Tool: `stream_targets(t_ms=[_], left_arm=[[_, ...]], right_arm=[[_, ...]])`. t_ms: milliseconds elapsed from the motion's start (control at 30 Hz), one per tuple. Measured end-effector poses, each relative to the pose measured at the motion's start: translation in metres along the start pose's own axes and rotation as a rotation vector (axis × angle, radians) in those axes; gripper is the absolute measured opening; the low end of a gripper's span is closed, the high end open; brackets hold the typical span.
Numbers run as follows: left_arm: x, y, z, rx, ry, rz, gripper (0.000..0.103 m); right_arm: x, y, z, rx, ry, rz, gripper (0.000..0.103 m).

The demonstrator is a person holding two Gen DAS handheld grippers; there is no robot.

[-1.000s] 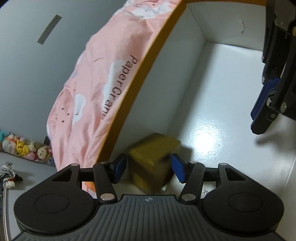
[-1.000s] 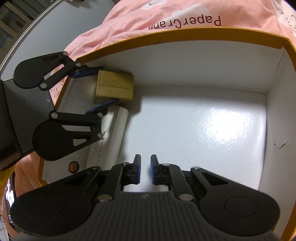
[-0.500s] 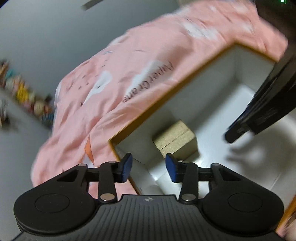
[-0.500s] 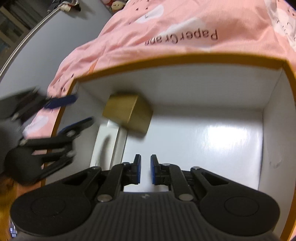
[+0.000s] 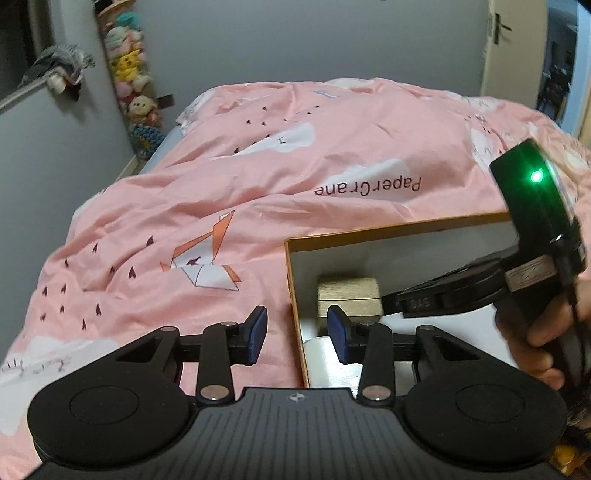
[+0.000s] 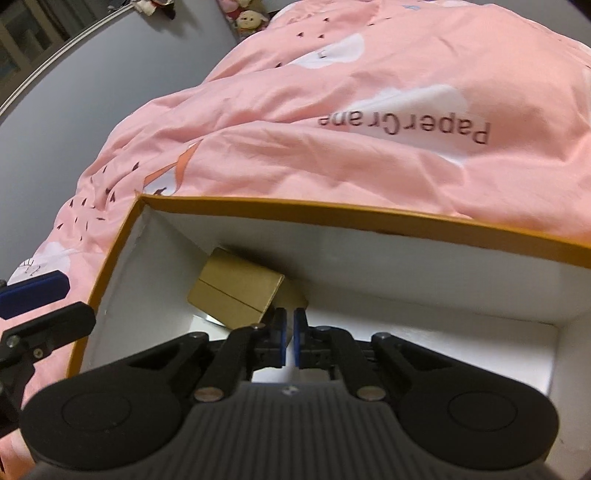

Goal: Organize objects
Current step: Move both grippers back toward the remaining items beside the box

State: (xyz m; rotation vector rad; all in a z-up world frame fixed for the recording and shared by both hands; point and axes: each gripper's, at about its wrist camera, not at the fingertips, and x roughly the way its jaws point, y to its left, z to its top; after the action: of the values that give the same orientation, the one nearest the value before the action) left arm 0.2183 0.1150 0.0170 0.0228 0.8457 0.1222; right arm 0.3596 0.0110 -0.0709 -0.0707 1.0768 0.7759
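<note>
Bedroom in a home. Bed w/ crumpled pink cotton duvet point(image 5: 280, 177), printed w/ white clouds, origami cranes & "PaperCrane" text, fills most of both views. Far left corner: hanging column of small plush toys point(image 5: 131, 81) against plain grey wall point(image 5: 295, 40). Far right: pale door w/ metal lever handle point(image 5: 504, 27). Open orange-rimmed white cardboard box point(image 5: 388, 230) sits on the duvet, near right.

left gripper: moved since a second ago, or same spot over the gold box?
Yes. The left gripper has pulled back and up: a second ago its fingers flanked the gold box inside the carton; now they straddle the carton's rim, empty, jaws closing.
</note>
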Motion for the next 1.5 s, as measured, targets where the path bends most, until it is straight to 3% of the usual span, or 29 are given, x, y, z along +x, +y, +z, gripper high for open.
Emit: stream_targets(t_ms=[267,467,667,800,933,1000,1167,1300,1500], left_arm=[[-0.006,-0.003,-0.006,-0.029,-0.014,-0.021,0.046],[-0.039,-0.019,-0.015,-0.016,-0.064,-0.077,0.046],[-0.082,-0.033,-0.044,-0.039,-0.082,-0.167,0.045],[-0.097,-0.033,-0.073,-0.117,-0.021,-0.229,0.045],[-0.096,-0.034,-0.106,-0.186,0.080,-0.251,0.045],[-0.092,-0.038,-0.121,-0.189,0.141,-0.240,0.046],[-0.079,-0.051,-0.147,-0.183,0.285,-0.264,0.061],[-0.074,-0.065,-0.163,-0.184,0.341,-0.251,0.067],[-0.069,-0.080,-0.172,-0.169,0.364,-0.191,0.068]], right_arm=[[0.003,0.007,0.001,-0.009,-0.015,0.044,0.003],[-0.056,0.007,-0.017,-0.011,-0.092,0.070,0.007],[-0.128,0.007,-0.065,-0.028,-0.157,0.100,0.016],[-0.166,0.012,-0.107,-0.042,-0.198,0.094,0.037],[-0.183,0.020,-0.154,-0.075,-0.190,0.057,0.037],[-0.185,0.024,-0.176,-0.086,-0.173,0.019,0.042],[-0.183,0.025,-0.215,-0.074,-0.130,-0.041,0.044],[-0.184,0.027,-0.234,-0.092,-0.125,-0.090,0.045],[-0.180,0.026,-0.242,-0.083,-0.099,-0.065,0.056]])
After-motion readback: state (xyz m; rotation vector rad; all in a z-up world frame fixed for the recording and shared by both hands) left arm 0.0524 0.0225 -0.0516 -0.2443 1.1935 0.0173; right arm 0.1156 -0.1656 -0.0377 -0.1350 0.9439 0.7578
